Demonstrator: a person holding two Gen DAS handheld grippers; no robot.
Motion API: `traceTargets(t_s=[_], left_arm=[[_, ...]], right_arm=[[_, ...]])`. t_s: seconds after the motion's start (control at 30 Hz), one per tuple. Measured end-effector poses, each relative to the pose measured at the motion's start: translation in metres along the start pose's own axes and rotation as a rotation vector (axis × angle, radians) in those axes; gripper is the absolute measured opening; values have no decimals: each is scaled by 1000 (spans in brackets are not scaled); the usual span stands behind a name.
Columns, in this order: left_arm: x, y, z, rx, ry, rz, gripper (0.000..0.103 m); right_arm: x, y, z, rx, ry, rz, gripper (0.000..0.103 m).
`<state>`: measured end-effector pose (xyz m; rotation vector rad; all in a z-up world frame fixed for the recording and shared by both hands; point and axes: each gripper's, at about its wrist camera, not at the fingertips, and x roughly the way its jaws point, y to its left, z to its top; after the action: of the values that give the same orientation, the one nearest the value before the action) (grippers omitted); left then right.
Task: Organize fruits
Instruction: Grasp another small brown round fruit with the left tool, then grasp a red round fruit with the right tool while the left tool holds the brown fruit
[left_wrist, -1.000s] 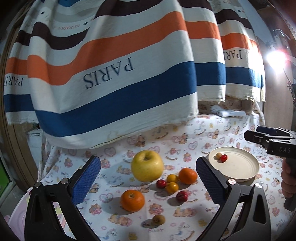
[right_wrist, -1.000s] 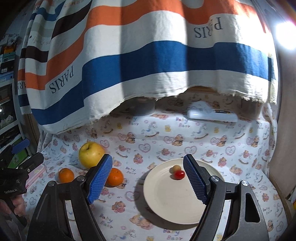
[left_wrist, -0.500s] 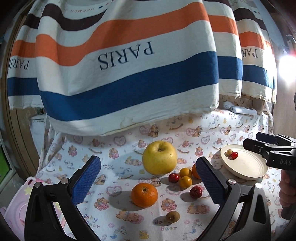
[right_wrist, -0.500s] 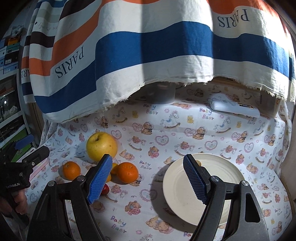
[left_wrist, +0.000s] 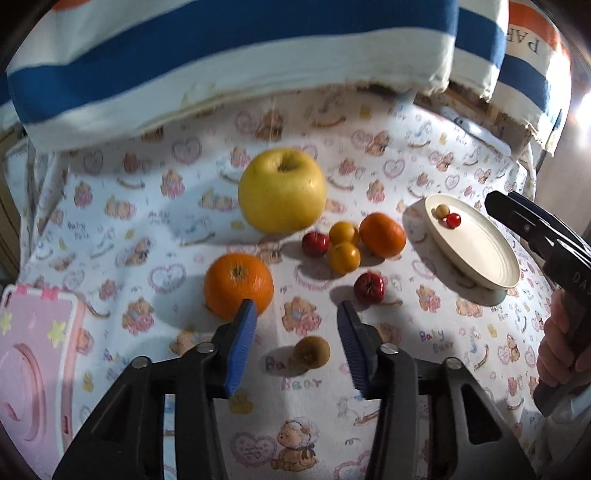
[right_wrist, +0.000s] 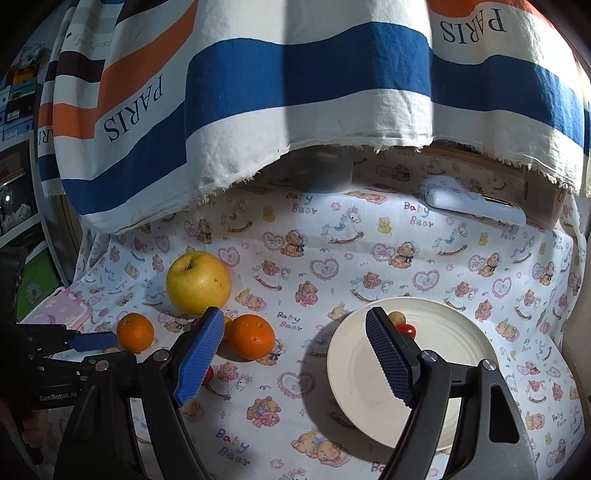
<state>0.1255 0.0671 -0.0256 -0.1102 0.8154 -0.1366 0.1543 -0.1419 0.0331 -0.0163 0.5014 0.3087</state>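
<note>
Only the left view shows the small brown fruit (left_wrist: 311, 351), sitting between the left gripper (left_wrist: 297, 345) pads, unpinched; its jaws have just narrowed. The right gripper (right_wrist: 295, 354) gapes wide over the plate (right_wrist: 354, 384).

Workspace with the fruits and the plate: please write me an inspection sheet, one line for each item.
Surface: table under a bear-print cloth.
Job's things: yellow apple, two oranges, two small yellow fruits, two small red fruits and a small brown fruit lie loose; cream plate holds one tan and one red small fruit.
Clutter: pink case at the left edge; white device at the back.
Grippers: left gripper, jaws just closing, not yet touching the small brown fruit between them; right gripper open, empty, by the plate.
Cables: nothing seen.
Surroundings: striped PARIS fabric hanging behind.
</note>
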Motion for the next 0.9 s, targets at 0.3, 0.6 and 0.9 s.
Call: traceTargets(t_s=[0.3,0.6,0.9], left_arm=[[16,-9,-7,28,85,-21,22],[21,-5,-9,9,104,-54,23],[-9,2,0,-4,-69,-27,23]], right_arm=[[8,-2,-4,3,20,-14,80],[9,-1,-4,0,20,-5,80],[15,10,-7,21,64,56,80]])
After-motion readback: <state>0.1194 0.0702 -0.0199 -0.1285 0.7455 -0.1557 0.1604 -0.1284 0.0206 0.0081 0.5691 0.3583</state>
